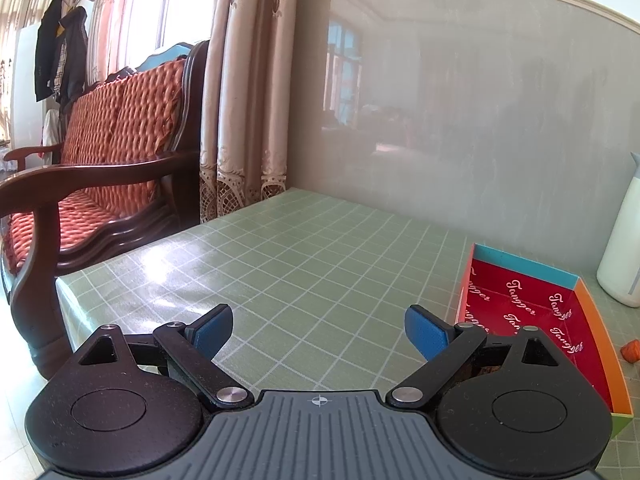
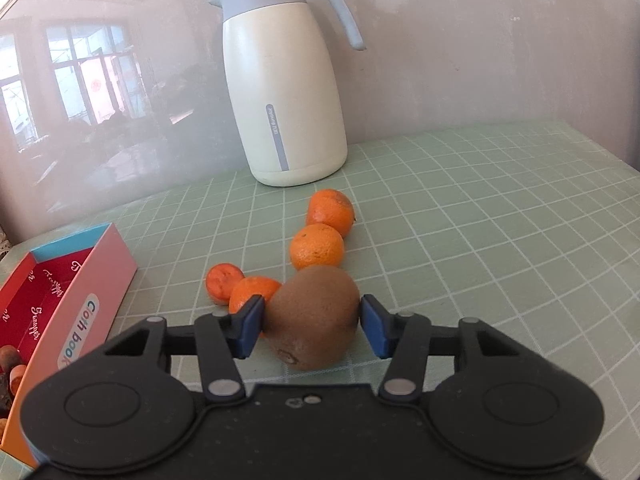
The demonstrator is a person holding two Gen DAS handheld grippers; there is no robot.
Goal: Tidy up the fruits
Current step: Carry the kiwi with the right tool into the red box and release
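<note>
Two grippers work over a table with a green checked cloth (image 2: 480, 200). On it stands a tall cream thermos jug with a grey lid (image 2: 284, 92), and at the left lies a shallow cardboard box with a red inside (image 1: 520, 300). Left gripper (image 1: 319, 328) hovers wide open and holds nothing. Right gripper (image 2: 312, 322) has both blue pads against a brown fuzzy kiwi (image 2: 316, 316), which rests on the cloth. Four small orange mandarins (image 2: 316, 246) lie just behind it.
</note>
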